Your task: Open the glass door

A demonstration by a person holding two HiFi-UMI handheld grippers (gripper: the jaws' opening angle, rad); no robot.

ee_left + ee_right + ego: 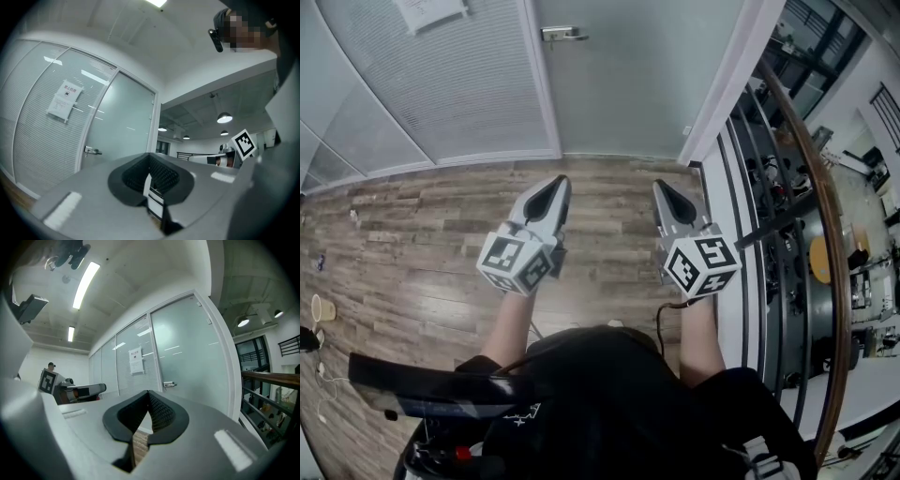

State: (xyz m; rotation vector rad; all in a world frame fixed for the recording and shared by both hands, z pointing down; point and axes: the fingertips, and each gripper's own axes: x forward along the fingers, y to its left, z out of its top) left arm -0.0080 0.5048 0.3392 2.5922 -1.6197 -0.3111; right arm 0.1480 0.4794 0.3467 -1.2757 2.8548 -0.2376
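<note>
The frosted glass door (623, 75) stands shut at the far side of the wooden floor, with its metal lever handle (562, 35) on the left edge. Both grippers are held level in front of the person, well short of the door. My left gripper (555, 184) is shut with nothing in it, and my right gripper (660, 187) beside it is also shut and empty. In the left gripper view the door (124, 126) and handle (92, 151) lie ahead to the left. The right gripper view shows the door (192, 352) and handle (168, 384) just beyond the jaw tips (148, 392).
A glass wall with blinds (441, 84) and a paper notice (431, 11) adjoins the door on the left. A white door frame post (727, 84) and a curved wooden handrail with dark bars (825, 216) close off the right. A small cup (321, 307) sits on the floor, far left.
</note>
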